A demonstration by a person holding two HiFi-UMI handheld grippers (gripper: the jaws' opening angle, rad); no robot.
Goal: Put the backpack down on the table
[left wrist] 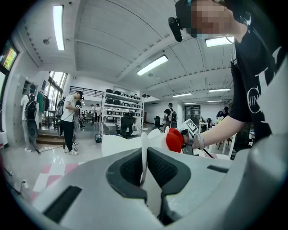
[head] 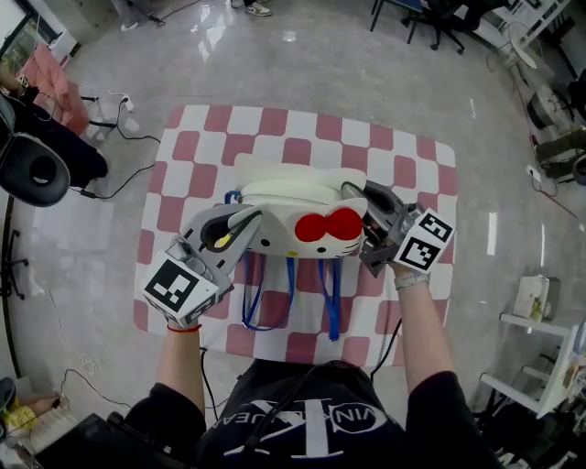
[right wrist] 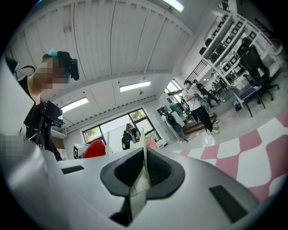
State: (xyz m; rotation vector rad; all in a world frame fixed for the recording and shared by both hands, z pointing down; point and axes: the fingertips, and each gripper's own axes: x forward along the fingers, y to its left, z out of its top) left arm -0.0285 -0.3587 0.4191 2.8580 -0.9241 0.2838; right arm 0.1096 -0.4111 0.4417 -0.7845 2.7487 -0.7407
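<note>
A white backpack (head: 293, 212) with a red bow (head: 330, 224) and blue straps (head: 291, 289) is held over the pink-and-white checked table (head: 403, 156). Whether its underside touches the cloth I cannot tell. My left gripper (head: 252, 220) is shut on the bag's left edge; in the left gripper view a thin white fold (left wrist: 144, 150) is pinched between the pads, with the bow (left wrist: 174, 139) beyond. My right gripper (head: 357, 194) is shut on the bag's right edge, and the right gripper view shows a white flap (right wrist: 144, 164) clamped there.
A black office chair (head: 37, 165) and loose cables (head: 114, 114) are on the floor at the left. White shelving (head: 540, 366) stands at the right, more chairs (head: 439, 18) at the far side. People and storage racks (left wrist: 121, 119) show in the distance.
</note>
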